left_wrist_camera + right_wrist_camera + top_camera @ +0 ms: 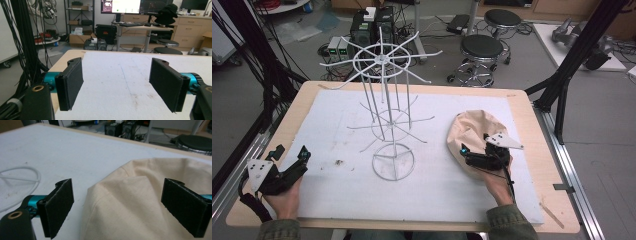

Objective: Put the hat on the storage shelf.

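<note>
White mat (437,190), wire rack (387,115) bare, cream cloth hat (472,132), left gripper (116,82) and right gripper (125,207) spread apart

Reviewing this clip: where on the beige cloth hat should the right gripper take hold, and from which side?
Probably the raised fold along the beige cloth hat's near-left edge, approached from the person's side. The right gripper is open with its jaws already straddling that ridge, which stands proud of the white mat, giving the pads fabric to pinch.
</note>
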A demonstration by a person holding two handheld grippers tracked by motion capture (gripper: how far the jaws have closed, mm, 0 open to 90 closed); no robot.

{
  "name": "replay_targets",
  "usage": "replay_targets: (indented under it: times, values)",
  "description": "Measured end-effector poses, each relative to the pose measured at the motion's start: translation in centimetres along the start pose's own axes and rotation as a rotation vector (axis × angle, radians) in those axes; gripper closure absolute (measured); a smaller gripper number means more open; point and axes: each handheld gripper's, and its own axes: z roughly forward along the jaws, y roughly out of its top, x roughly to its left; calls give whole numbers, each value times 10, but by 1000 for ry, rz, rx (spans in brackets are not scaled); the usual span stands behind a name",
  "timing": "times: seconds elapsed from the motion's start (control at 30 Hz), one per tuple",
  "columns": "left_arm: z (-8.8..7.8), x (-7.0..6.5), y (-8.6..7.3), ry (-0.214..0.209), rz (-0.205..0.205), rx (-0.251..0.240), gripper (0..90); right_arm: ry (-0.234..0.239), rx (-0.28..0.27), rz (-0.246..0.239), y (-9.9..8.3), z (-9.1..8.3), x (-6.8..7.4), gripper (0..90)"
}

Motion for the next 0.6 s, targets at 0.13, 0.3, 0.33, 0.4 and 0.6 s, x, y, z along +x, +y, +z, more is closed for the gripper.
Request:
replay_targets:
  times: [0.13,0.3,0.33,0.4,0.6]
  values:
    - [0,0,0,1,1,1,272,22,48,-5,0,11,4,100]
    - [0,1,0,2,-4,-3,274,60,127,-2,0,25,9,100]
    - [0,1,0,3,-2,-2,276,55,143,-2,0,27,11,100]
    - [-1,1,0,5,-5,-6,279,52,182,4,-1,32,12,100]
    - [-1,3,1,7,-6,-6,279,-13,317,-20,-2,43,20,100]
